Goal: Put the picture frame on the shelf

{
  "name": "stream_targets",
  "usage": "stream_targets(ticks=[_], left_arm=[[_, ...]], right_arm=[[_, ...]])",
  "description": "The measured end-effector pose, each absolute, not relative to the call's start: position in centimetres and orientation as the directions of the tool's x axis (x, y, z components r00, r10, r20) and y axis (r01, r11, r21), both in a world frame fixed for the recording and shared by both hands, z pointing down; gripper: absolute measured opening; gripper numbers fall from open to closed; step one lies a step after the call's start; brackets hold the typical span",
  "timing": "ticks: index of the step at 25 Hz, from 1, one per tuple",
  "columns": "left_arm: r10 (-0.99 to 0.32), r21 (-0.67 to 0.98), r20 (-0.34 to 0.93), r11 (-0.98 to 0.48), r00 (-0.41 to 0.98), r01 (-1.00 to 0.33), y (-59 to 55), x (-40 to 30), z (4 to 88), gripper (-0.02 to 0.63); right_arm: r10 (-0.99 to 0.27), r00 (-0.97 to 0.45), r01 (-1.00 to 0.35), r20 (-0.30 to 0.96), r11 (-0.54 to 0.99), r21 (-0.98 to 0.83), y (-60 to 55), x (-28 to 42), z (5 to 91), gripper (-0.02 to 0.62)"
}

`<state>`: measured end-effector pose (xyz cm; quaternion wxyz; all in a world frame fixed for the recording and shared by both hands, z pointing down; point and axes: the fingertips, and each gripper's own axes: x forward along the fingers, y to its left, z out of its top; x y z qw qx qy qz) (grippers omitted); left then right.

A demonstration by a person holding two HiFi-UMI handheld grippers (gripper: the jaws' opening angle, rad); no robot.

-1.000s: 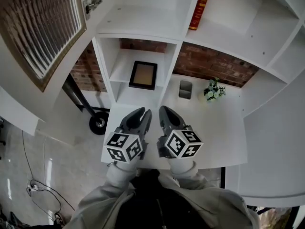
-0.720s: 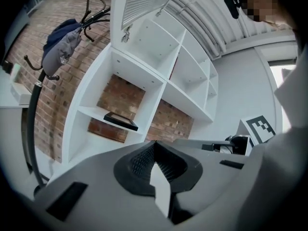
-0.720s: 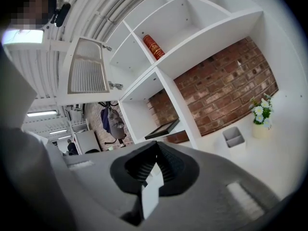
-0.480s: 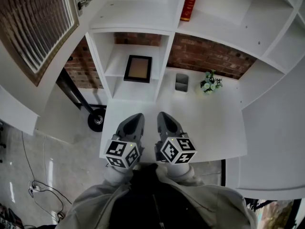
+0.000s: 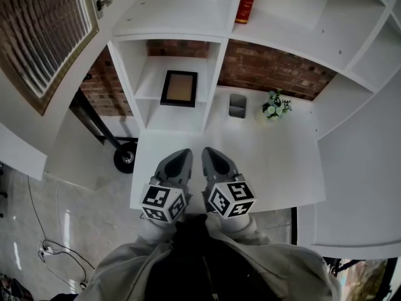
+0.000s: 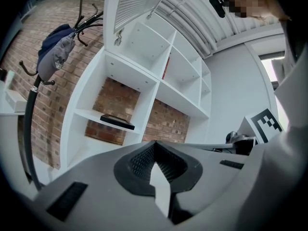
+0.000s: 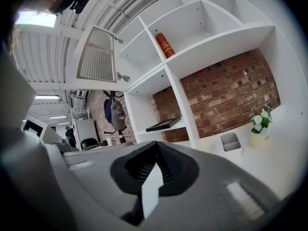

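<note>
Picture frame [image 5: 180, 88]: is it up yet, and what have the grippers got hold of?

Start close in. The left gripper [image 5: 180, 158] and right gripper [image 5: 210, 157] sit side by side near the person's body, over the near edge of the desk [image 5: 282, 168]. Both are clenched tight with nothing between the jaws. Each gripper's own view shows the pads meeting on bare air.

And further out?

Bare desk top, then a grey pen holder [image 5: 237, 105] and a small pot of flowers [image 5: 276, 105] by the brick wall. Left of them is a narrow compartment, and the frame lies flat on its little shelf [image 5: 147, 86], well apart from both grippers. A red book [image 5: 247, 2] stands higher up.

So which step are we on?

I'd say the placing is done. This looks like the wind-down, with both hands at rest.

Anything left to do?

Little, in my judgement. If the frame is meant to stand upright, one gripper would need to open, reach into that compartment and tip it against the back wall. Otherwise, just keep clear.
</note>
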<state>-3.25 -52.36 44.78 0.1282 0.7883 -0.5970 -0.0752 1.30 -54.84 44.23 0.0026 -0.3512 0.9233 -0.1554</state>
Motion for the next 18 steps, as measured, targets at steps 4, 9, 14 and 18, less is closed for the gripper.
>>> stream_targets(ticks=[4, 9, 14, 18], left_arm=[[-0.96, 0.3, 0.04, -0.254, 0.278, -0.919, -52.5, -3.1, 45.3, 0.005], [-0.962, 0.315, 0.048, -0.242, 0.27, -0.918, -52.6, -3.2, 45.8, 0.005], [-0.963, 0.316, 0.048, -0.238, 0.266, -0.918, -52.7, -3.3, 45.9, 0.005], [-0.964, 0.326, 0.049, -0.232, 0.261, -0.917, -52.8, -3.8, 46.1, 0.005]], right_arm=[[-0.656, -0.745, -0.657, 0.118, 0.691, -0.302, -54.9, 1.6, 44.6, -0.002], [-0.649, -0.75, -0.653, 0.127, 0.695, -0.3, -54.9, 1.7, 44.9, -0.002], [-0.636, -0.76, -0.643, 0.134, 0.703, -0.306, -54.7, 1.3, 45.2, -0.002], [-0.626, -0.767, -0.633, 0.141, 0.705, -0.32, -54.8, 1.0, 45.4, -0.002]])
